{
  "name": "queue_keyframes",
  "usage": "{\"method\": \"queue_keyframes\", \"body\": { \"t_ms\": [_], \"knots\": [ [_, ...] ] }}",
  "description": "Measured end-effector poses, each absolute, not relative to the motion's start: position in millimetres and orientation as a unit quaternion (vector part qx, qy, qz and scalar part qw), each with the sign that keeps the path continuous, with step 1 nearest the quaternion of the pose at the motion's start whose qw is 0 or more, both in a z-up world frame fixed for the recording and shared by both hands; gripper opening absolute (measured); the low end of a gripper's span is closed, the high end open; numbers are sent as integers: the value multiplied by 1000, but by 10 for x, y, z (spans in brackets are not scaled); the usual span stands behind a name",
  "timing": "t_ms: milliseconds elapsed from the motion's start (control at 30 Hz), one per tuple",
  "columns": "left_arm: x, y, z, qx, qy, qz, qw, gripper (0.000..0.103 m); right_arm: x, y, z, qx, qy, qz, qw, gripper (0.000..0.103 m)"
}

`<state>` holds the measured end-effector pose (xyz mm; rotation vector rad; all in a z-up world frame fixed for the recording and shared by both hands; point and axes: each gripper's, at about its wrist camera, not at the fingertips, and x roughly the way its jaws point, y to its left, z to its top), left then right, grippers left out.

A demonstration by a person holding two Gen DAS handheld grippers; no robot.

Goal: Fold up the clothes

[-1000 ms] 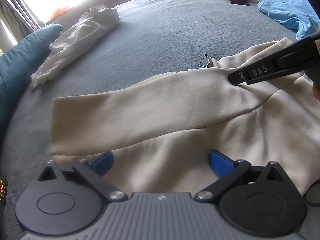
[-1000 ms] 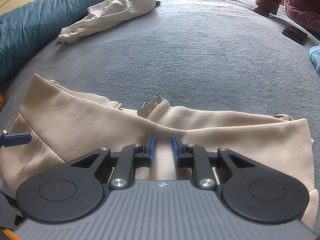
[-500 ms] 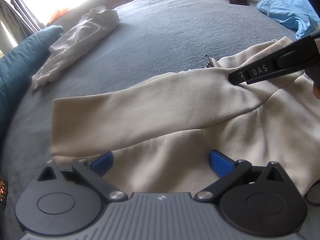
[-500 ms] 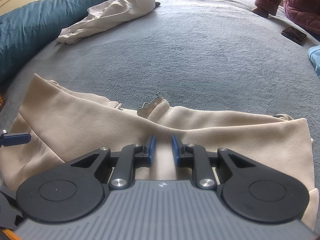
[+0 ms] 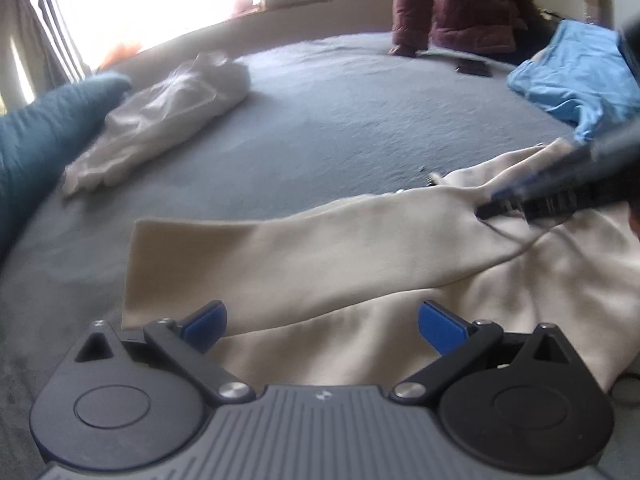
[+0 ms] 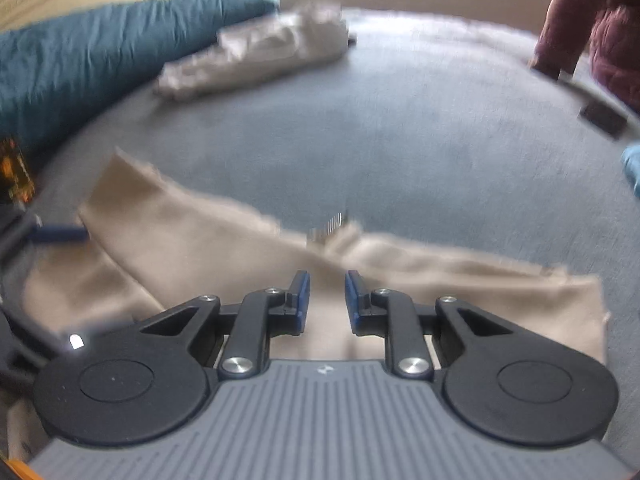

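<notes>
Cream knit garment (image 5: 360,264), soft and heavy-draping, lies spread on the grey-blue bed cover (image 5: 340,120), with one long sleeve (image 5: 280,252) laid flat across its body and ending in a straight cuff at the left of your left wrist view.

Handling, as a judgement: limp, light to moderate in weight, not fragile and not slippery. It will sag and crease wherever you lift it by a single point, so take it at edges and corners: the cuff end of the sleeve, the shoulder seam, the hem.

Your left gripper (image 5: 322,322) is spread wide just over the lower body of the garment, with nothing between its blue pads.

Your right gripper (image 6: 327,294) has its jaws drawn near together with a narrow gap. Cloth lies under them at the shoulder near the neckline, but both views are blurred, so you cannot tell whether a fold is pinched.

Small metal clip-like piece (image 6: 330,226) sits at the neck edge; mind it does not snag.

Also on the bed:
- rumpled white garment (image 5: 160,116), well apart
- teal pillow (image 5: 36,140)
- light blue garment (image 5: 576,84)
- small dark flat object (image 5: 474,69)
- a person's maroon quilted sleeve (image 5: 452,12) at the far edge
</notes>
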<state>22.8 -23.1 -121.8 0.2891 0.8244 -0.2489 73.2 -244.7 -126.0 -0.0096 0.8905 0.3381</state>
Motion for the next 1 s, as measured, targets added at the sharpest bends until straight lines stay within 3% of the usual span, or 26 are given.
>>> {"method": "queue_keyframes", "body": {
  "t_ms": [267, 500, 700, 900, 1000],
  "knots": [
    [320, -199, -1260, 146, 386, -108, 904, 102, 505, -2287, -1100, -20, 389, 207, 897, 19],
    [357, -162, -1367, 141, 408, -101, 896, 102, 510, -2130, -1327, -58, 421, 213, 880, 19],
    [359, -15, -1370, 123, 415, -102, 896, 103, 230, -1987, -1111, -88, 373, 273, 882, 19],
    [350, 31, -1384, 112, 418, -101, 896, 103, 128, -1878, -1334, -136, 419, 293, 849, 21],
    [345, 78, -1377, 107, 417, -105, 896, 103, 26, -1865, -1123, -156, 418, 377, 812, 30]
  ]
}}
